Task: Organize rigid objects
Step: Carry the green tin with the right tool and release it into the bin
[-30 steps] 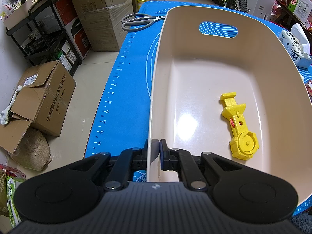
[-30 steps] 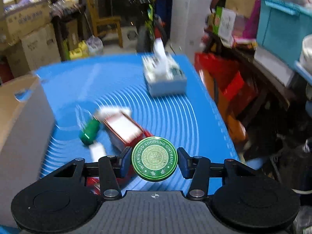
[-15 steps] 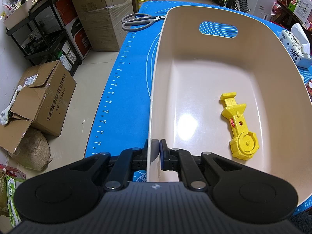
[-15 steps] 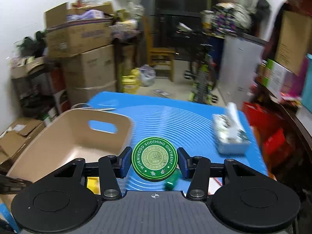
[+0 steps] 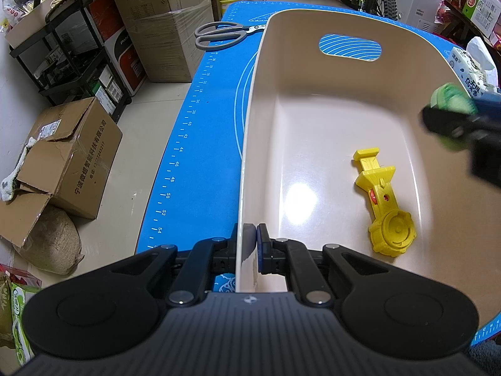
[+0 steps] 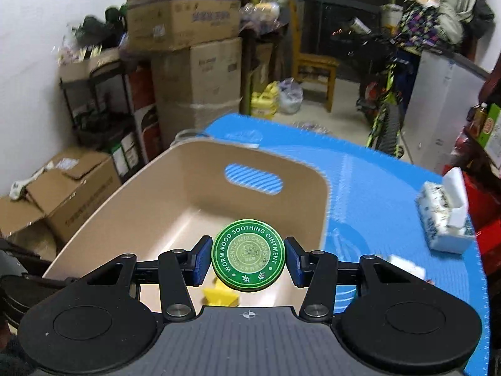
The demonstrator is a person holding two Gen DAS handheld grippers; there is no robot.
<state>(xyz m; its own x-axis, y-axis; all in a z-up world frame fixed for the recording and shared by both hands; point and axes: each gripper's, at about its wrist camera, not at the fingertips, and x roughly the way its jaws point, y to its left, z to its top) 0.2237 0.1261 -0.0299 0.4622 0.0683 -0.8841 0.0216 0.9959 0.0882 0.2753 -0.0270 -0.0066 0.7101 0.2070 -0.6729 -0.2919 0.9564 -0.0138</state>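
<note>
Gripping the near rim of the beige bin (image 5: 313,125), the left tongs (image 5: 253,252) were clamped on its wall, while the right tongs (image 6: 248,262), clamped on a green ointment tin (image 6: 248,259), hung above the bin's yellow toy (image 5: 383,202)

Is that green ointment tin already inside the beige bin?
Not yet. The green ointment tin is clamped in the right gripper, held in the air over the beige bin, whose floor holds only a yellow toy.

Our two handheld grippers

We saw black linkage arms, silver screws, blue pads (image 6: 200,261), round black discs and a ribbed grey body with a small crosshair mark on both the left gripper (image 5: 253,244) and the right gripper (image 6: 248,261).
</note>
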